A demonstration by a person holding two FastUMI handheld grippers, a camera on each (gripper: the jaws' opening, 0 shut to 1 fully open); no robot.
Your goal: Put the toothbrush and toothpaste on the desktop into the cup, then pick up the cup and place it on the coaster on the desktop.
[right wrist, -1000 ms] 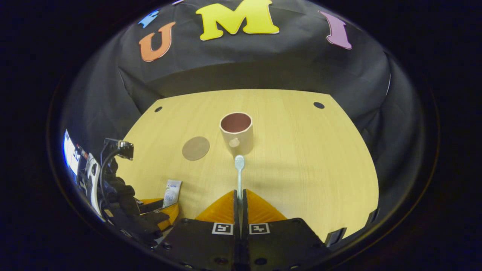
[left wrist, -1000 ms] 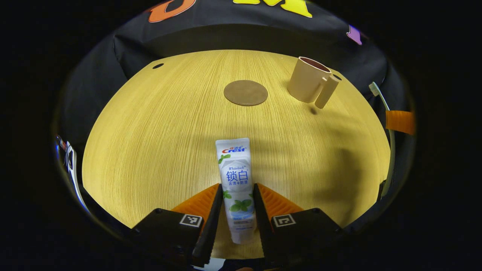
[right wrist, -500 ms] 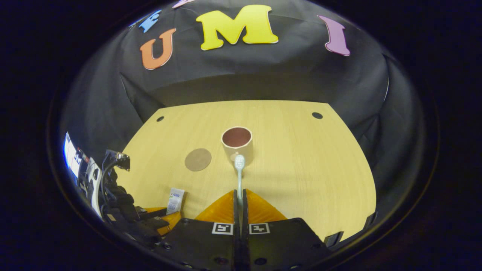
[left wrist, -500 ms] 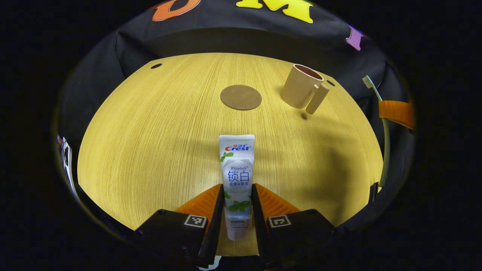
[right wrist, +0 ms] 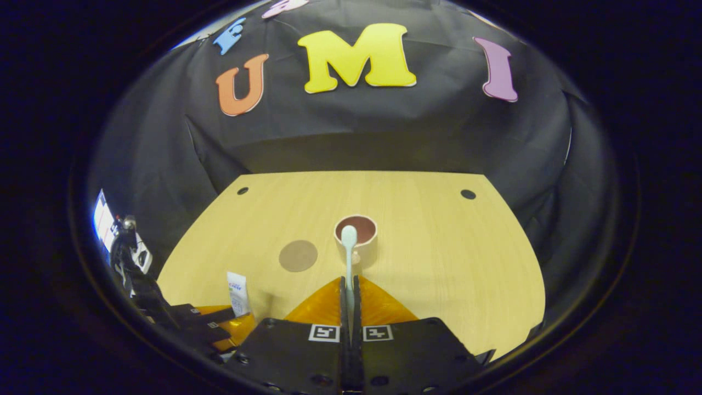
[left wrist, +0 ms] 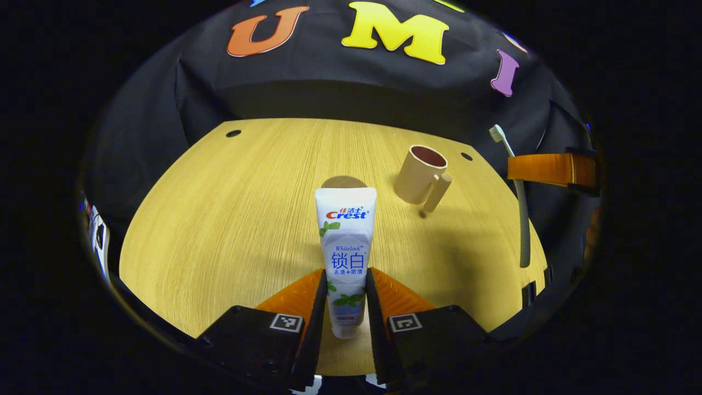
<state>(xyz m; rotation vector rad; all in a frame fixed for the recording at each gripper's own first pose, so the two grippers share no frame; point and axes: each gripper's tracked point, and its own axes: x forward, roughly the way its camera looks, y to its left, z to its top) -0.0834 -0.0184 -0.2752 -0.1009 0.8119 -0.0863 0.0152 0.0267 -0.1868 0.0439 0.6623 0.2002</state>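
In the left gripper view, the left hand-held gripper [left wrist: 347, 291] was clamped on a flat-ended plastic toothpaste tube [left wrist: 345, 247], both ribbed fingers [left wrist: 299, 296] pressing its lower part, cap end nearest the camera and the crimped end pointing forward, off the worktop [left wrist: 219, 219], a pale wood-grain board with rounded corners and small dark holes. The round, flat, brown coaster [left wrist: 339, 181] lay just beyond the tube's end, partly hidden by it. To the right stood the smooth beige cup [left wrist: 419, 175], upright, dark inside, with a stubby cylindrical handle. Farther right, the slim toothbrush [left wrist: 518, 203] hung in the other gripper. In the right gripper view, the right hand-held gripper [right wrist: 349, 291] was pinched together on the toothbrush [right wrist: 348, 255] handle, whose bristled head sat in line with the cup [right wrist: 359, 236] rim; the coaster [right wrist: 298, 255] lay left of the cup.
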